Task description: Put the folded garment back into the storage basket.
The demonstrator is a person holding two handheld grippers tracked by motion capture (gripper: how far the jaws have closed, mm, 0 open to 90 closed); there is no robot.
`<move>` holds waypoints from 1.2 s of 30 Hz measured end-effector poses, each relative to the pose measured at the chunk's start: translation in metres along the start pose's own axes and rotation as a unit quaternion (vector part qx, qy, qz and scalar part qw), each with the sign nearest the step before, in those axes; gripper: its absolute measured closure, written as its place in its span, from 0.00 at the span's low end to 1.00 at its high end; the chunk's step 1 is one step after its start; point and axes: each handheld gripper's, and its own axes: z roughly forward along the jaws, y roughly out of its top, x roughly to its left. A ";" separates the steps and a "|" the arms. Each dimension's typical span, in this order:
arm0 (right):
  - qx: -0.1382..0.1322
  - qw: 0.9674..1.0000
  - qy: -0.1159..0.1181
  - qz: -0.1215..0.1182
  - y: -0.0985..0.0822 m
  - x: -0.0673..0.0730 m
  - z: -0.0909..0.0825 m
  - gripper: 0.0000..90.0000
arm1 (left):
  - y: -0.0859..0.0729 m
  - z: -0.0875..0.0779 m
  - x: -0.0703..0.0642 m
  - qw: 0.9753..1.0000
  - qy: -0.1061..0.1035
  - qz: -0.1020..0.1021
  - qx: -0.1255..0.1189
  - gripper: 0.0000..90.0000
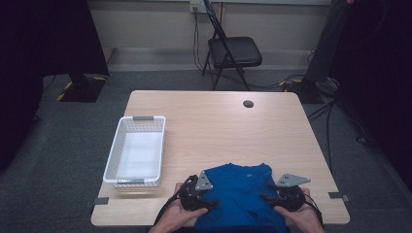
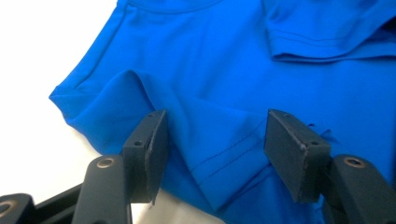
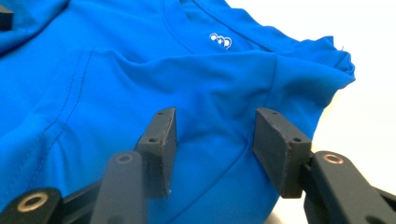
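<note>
A blue T-shirt (image 1: 239, 190) lies flat at the table's near edge, its collar pointing away from me. My left gripper (image 1: 209, 204) rests at the shirt's left side. In the left gripper view, the left gripper (image 2: 217, 128) has its jaws apart, with a stitched sleeve hem (image 2: 219, 158) lying between them and the pads not pressing on it. My right gripper (image 1: 267, 199) sits at the shirt's right side. In the right gripper view, the right gripper (image 3: 215, 123) stands open over the shoulder cloth (image 3: 219, 88), below the small white logo (image 3: 219, 40).
A white plastic basket (image 1: 111, 160) stands on the table to the left of the shirt, with nothing in it. A small black disc (image 1: 248, 104) lies at the far right of the tabletop (image 1: 218, 126). A black folding chair (image 1: 234, 51) stands beyond the table.
</note>
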 end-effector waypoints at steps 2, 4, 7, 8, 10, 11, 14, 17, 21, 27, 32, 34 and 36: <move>0.002 1.000 0.004 0.000 -0.001 0.003 -0.001 0.53 | -0.001 -0.003 0.005 1.000 -0.013 -0.011 -0.006 0.49; 0.001 1.000 0.005 0.005 -0.001 0.003 -0.002 0.53 | -0.001 -0.005 0.009 1.000 0.007 0.003 0.000 0.46; -0.002 1.000 0.014 0.018 0.001 -0.002 -0.003 0.52 | -0.001 -0.013 0.020 0.999 0.024 -0.015 -0.023 0.41; -0.011 1.000 0.016 0.022 0.003 -0.004 -0.005 0.51 | 0.001 -0.017 0.023 0.999 0.033 -0.018 -0.032 0.40; -0.030 0.999 0.017 0.032 0.006 -0.011 -0.010 0.50 | 0.005 -0.022 0.031 0.997 0.051 -0.029 -0.043 0.39; -0.037 0.998 0.018 0.037 0.009 -0.015 -0.011 0.50 | 0.007 -0.022 0.036 0.997 0.049 -0.039 -0.047 0.39; -0.037 0.998 0.017 0.046 0.017 -0.028 -0.009 0.47 | 0.016 -0.015 0.047 0.996 0.047 -0.060 -0.049 0.39; -0.033 0.998 0.014 0.047 0.021 -0.039 -0.001 0.43 | 0.020 -0.006 0.051 0.996 0.043 -0.064 -0.048 0.41; -0.032 0.998 0.003 0.051 0.016 -0.045 0.007 0.37 | 0.013 -0.004 0.057 0.996 0.047 -0.067 -0.041 0.43; -0.027 0.998 0.003 0.050 0.015 -0.047 0.014 0.33 | -0.001 -0.004 0.064 0.995 0.055 -0.075 -0.023 0.43; -0.024 0.998 0.008 0.060 0.017 -0.052 0.024 0.34 | -0.001 -0.002 0.065 0.995 0.049 -0.079 -0.032 0.43; -0.025 0.998 0.007 0.056 0.018 -0.053 0.026 0.35 | 0.000 0.000 0.063 0.996 0.051 -0.071 -0.031 0.43; -0.026 0.998 0.011 0.056 0.020 -0.053 0.028 0.36 | 0.002 0.002 0.060 0.996 0.048 -0.066 -0.031 0.43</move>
